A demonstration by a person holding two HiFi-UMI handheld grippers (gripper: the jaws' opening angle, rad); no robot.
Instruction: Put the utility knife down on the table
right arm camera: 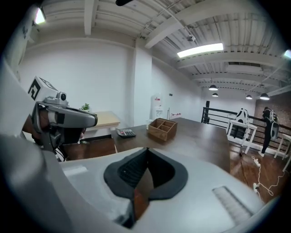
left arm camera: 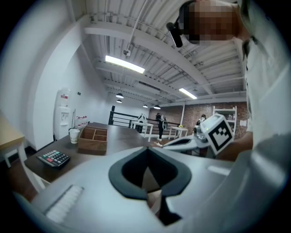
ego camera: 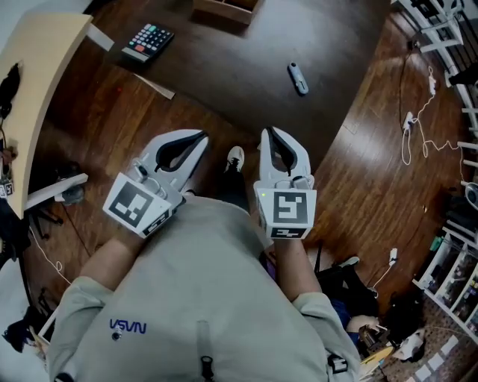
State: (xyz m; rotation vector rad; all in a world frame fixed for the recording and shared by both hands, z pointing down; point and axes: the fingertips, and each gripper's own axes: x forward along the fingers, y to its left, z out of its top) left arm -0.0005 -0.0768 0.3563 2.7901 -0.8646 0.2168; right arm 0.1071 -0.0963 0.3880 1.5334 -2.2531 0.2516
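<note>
The utility knife, grey and slim, lies on the dark table ahead of both grippers, with nothing touching it. My left gripper is held close to the body, over the floor short of the table edge. Its jaws are shut, tips together, and empty. My right gripper sits beside it, also shut with nothing in it. In the left gripper view the closed jaw tips point across the table, with the right gripper off to the side. In the right gripper view the tips meet too.
A calculator lies at the table's far left and a wooden compartment box at its far edge. A pale desk stands to the left. White cables trail on the wooden floor at the right. A shoe shows between the grippers.
</note>
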